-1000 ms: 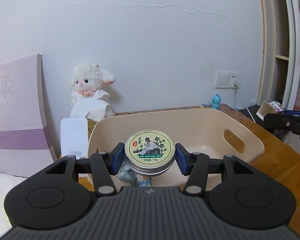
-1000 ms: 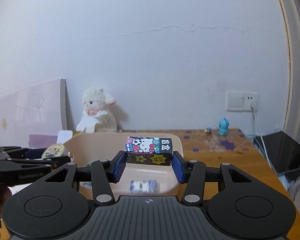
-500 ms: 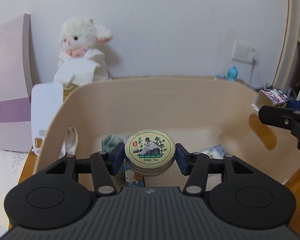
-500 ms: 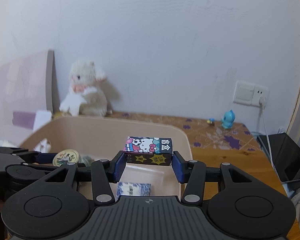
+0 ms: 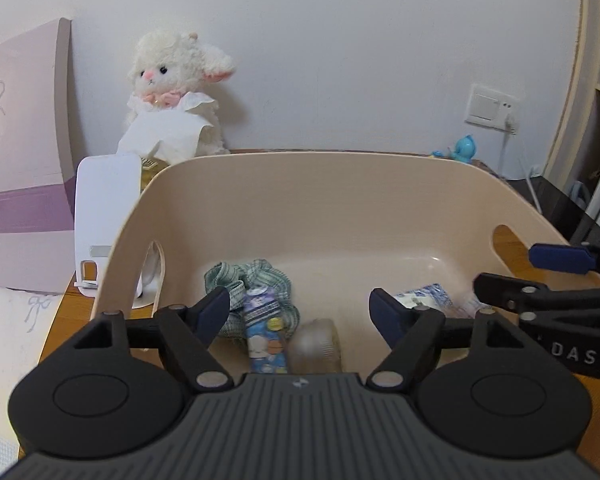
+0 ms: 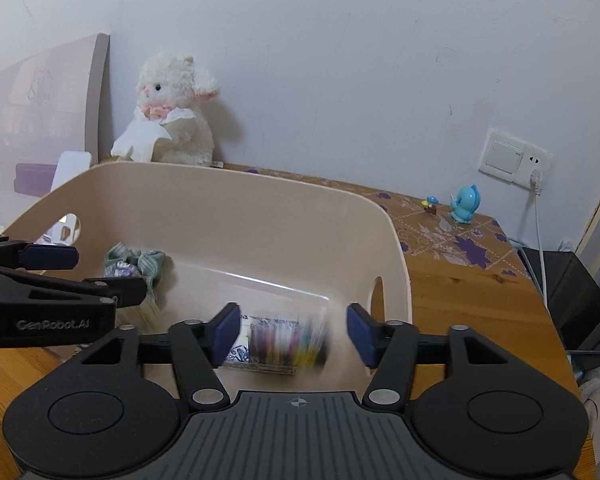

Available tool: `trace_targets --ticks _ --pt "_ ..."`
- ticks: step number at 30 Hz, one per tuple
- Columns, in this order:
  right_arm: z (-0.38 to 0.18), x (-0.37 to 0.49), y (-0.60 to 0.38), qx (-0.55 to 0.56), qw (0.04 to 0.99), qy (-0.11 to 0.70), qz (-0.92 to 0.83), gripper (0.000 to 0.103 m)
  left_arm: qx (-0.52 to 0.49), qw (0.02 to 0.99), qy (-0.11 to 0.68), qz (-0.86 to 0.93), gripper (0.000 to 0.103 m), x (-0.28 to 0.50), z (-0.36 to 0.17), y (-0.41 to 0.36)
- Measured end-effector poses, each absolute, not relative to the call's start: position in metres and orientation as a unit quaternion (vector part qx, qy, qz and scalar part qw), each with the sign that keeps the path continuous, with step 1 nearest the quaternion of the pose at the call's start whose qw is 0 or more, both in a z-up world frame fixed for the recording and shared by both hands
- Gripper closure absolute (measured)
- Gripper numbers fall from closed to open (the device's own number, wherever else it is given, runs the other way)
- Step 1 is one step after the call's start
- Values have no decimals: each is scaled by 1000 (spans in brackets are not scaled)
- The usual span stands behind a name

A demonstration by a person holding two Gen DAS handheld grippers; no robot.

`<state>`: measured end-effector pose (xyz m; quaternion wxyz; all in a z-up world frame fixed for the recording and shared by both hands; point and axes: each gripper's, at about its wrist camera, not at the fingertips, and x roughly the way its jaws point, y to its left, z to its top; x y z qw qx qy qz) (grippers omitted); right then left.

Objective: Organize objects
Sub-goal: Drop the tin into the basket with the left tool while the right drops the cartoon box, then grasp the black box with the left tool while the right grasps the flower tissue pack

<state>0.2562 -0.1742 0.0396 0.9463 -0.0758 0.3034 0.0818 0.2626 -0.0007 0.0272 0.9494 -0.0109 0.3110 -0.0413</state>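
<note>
A beige plastic basket [image 5: 340,184] [image 6: 260,208] stands on the wooden table. My left gripper [image 5: 300,314] is open above its near side; the round tin [image 5: 315,346] shows blurred below it, between the jaws and free of them. My right gripper [image 6: 294,330] is open over the basket's right part; the Hello Kitty box [image 6: 288,346] shows blurred beneath it, apart from both jaws. Inside the basket lie a green checked cloth [image 5: 256,280] [image 6: 134,264], a blue cartoon packet [image 5: 264,332] and a blue-white packet [image 5: 422,298].
A white plush lamb [image 5: 176,92] [image 6: 172,120] sits against the wall behind the basket. A white flat device [image 5: 102,216] and a purple board [image 5: 20,152] stand at the left. A blue figurine [image 6: 466,204] and wall socket [image 6: 514,156] are at the right.
Both grippers moved down over the basket and opened. The tin left the left jaws and the Hello Kitty box left the right jaws; both are dropping into the basket.
</note>
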Motion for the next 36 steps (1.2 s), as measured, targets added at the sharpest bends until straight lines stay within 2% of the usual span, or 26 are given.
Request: trace_targets --ticks 7,8,9,17,23,36 --pt "54 233 -184 -55 955 279 80 15 11 958 283 -36 15 231 40 -6" --pt "56 228 -186 -51 958 273 73 5 6 959 281 -35 15 225 41 -5" --pt "57 223 -188 -47 960 267 69 1 3 960 278 -36 15 220 42 -3" --pt "68 179 -199 -37 965 250 65 0 13 967 254 -27 9 176 55 6" --pt "57 152 -203 -35 962 264 66 0 28 964 262 -26 9 157 46 5" --pt "-20 154 -201 -63 934 346 60 0 22 930 358 -77 9 170 -16 -14"
